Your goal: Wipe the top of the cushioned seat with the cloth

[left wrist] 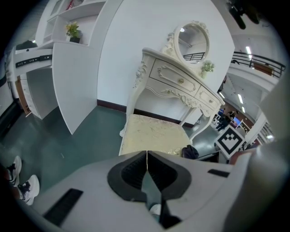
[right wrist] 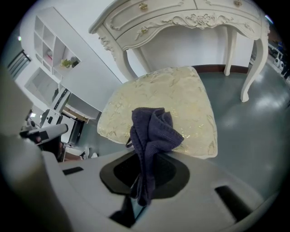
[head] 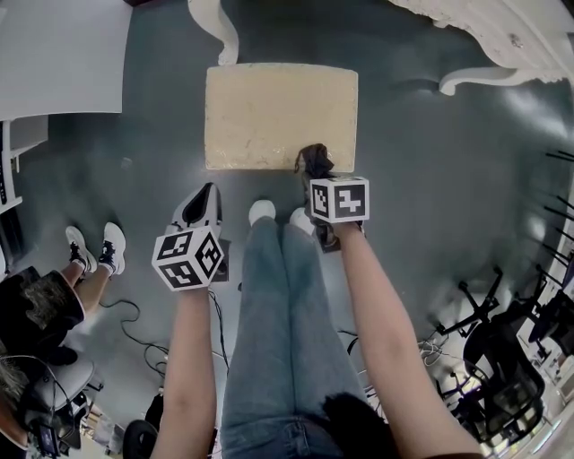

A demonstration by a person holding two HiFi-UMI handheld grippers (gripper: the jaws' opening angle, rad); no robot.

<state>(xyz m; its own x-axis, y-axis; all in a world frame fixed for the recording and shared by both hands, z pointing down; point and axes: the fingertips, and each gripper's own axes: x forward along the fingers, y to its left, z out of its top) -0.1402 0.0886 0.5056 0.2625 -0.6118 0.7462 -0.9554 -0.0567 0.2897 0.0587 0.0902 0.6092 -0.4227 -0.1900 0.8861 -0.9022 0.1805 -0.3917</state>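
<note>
In the head view, the top edge of the frame cuts off the dressing table (head: 502, 27), leaving only legs and a corner. The cloth (head: 314, 160) is partly hidden behind the marker cube of the right hand-held gripper (head: 315, 176). In the right gripper view, the cloth's lower end is lost between the jaws. At lower left of the head view, a seated person (head: 36, 309) is cropped by the frame.

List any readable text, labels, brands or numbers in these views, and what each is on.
No readable text in any view.
Left gripper, black-and-white marker cube: square code pattern only, no letters.
Right gripper, second marker cube: the same.
Dark blue cloth: no label visible.
Small red item, top left of the left gripper view: too small to read.
</note>
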